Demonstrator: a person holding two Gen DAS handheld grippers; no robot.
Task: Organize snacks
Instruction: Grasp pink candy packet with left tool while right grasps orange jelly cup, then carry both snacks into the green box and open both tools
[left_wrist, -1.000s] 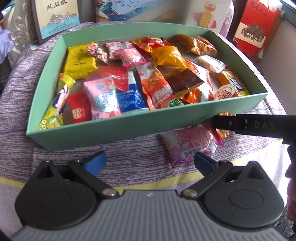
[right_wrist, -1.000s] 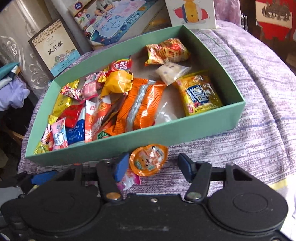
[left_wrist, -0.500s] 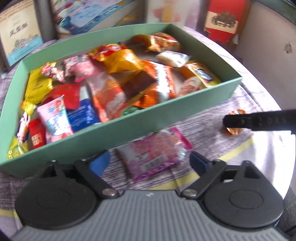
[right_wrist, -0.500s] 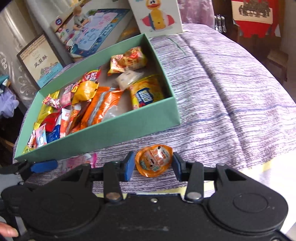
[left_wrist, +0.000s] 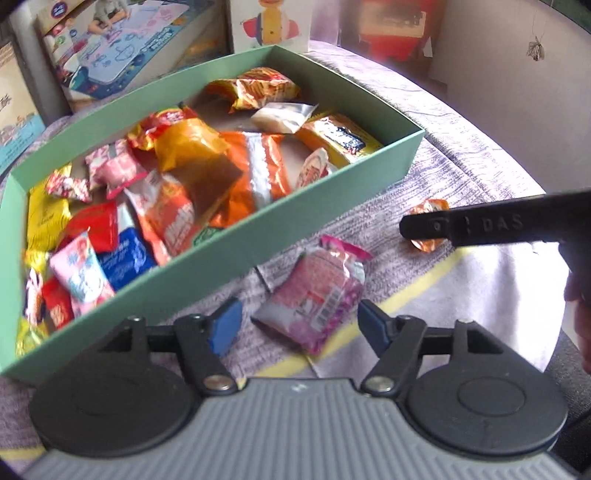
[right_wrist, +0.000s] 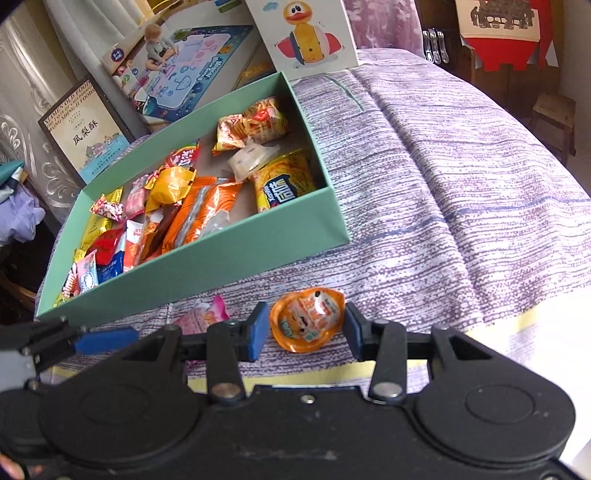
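**Ana:** Snacks everywhere in that green box (right_wrist: 236, 254), wrappers piled mostly toward its left end, and two pieces outside it on the purple cloth (right_wrist: 461, 184) that covers the surface.

**Ben:** Right gripper (right_wrist: 301, 330) is down at the cloth, jaws part open, with the round orange snack (right_wrist: 306, 319) sitting between the blue pads. I see a sliver of gap on each side, so the pads look just shy of touching it.

**Ana:** From the left camera that same orange snack (left_wrist: 428, 225) is half hidden behind the black finger (left_wrist: 491, 225) of the right gripper, near the box's right front corner.

**Ben:** And the left gripper (left_wrist: 297, 325)?

**Ana:** Jaws wide. The pink packet (left_wrist: 317, 295) lies flat on the cloth between the pads, tilted, barcode facing up, touching neither pad. It sits just in front of the box's long front wall.

**Ben:** In the right view only a pink corner of that packet (right_wrist: 207, 314) peeks out beside the left pad.

**Ana:** Behind the box, a duck-picture carton (right_wrist: 306, 33) stands upright, with a drawing-mat box (right_wrist: 177, 70) leaning to its left.
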